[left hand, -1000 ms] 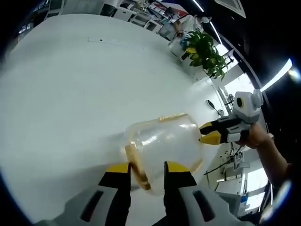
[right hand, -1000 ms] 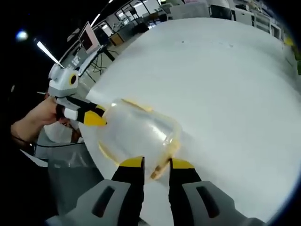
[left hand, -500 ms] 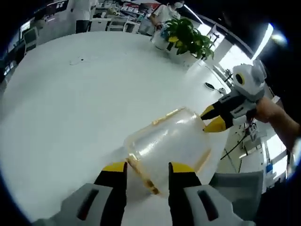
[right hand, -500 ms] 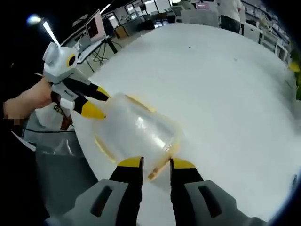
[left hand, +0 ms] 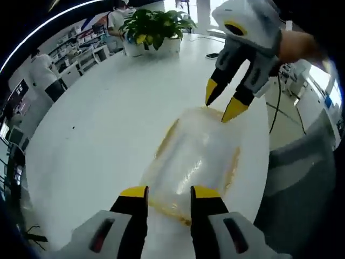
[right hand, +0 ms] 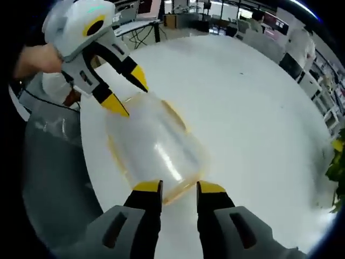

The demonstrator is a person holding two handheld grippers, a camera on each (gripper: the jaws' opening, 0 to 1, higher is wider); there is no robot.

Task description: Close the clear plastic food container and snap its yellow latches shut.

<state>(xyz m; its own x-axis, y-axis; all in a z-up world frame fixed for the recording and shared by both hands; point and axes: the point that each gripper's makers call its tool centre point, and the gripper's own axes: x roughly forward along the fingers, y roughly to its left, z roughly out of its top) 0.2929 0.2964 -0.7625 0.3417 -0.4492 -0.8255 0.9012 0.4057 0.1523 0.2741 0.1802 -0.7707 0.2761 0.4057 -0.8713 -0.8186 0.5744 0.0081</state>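
Observation:
A clear plastic food container with yellow latches along its rim lies on the white table, near the table's edge. My left gripper stands open at its near end, jaws on either side of the yellow end latch. From the far side my right gripper points down at the opposite end, also open. In the right gripper view the same container runs from my right gripper up to my left gripper, whose tips sit at the rim.
A potted plant stands at the table's far side, and a small dark object lies near it. Grey floor drops away just beyond the table edge by the container. Desks, monitors and people fill the background.
Both cameras have swung up and now look down more steeply on the container. Each gripper stays at its own end, jaws as far apart as before.

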